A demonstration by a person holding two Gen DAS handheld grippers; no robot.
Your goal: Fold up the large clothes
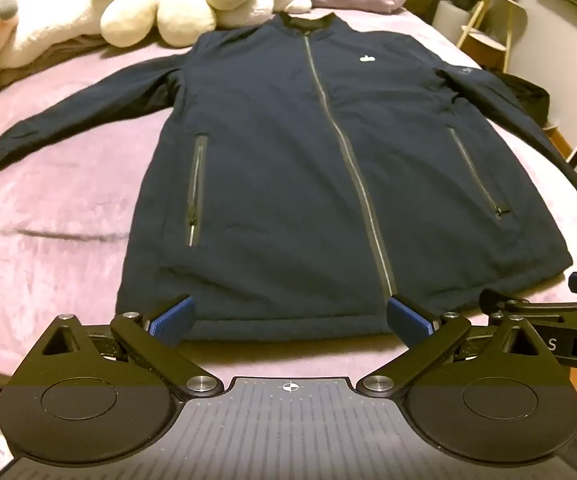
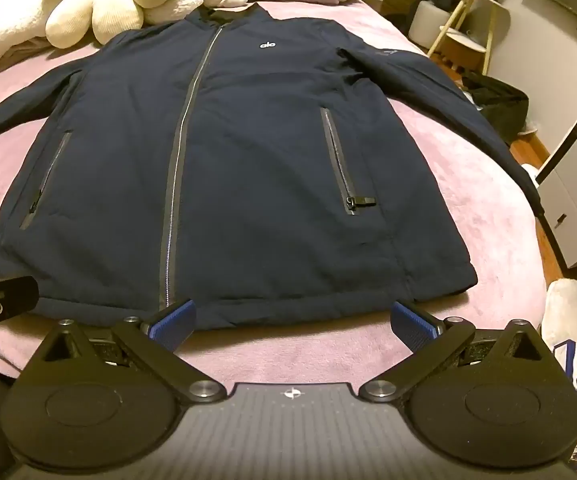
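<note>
Jacket [image 1: 308, 168] lies flat, zipped, on the pink blanket [image 1: 56, 216], hem nearest us; left gripper [image 1: 290, 320] and right gripper [image 2: 294, 320] hover spread, empty; we risk pinching blanket with hem.

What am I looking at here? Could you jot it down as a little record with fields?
garment: navy jacket, spread flat, front up, zipped
surface: pink blanket on a bed
behind collar: cream plush toys
left gripper: fingers wide open, empty, at the hem
right gripper: fingers wide open, empty, at the hem
folding: not yet begun
</note>
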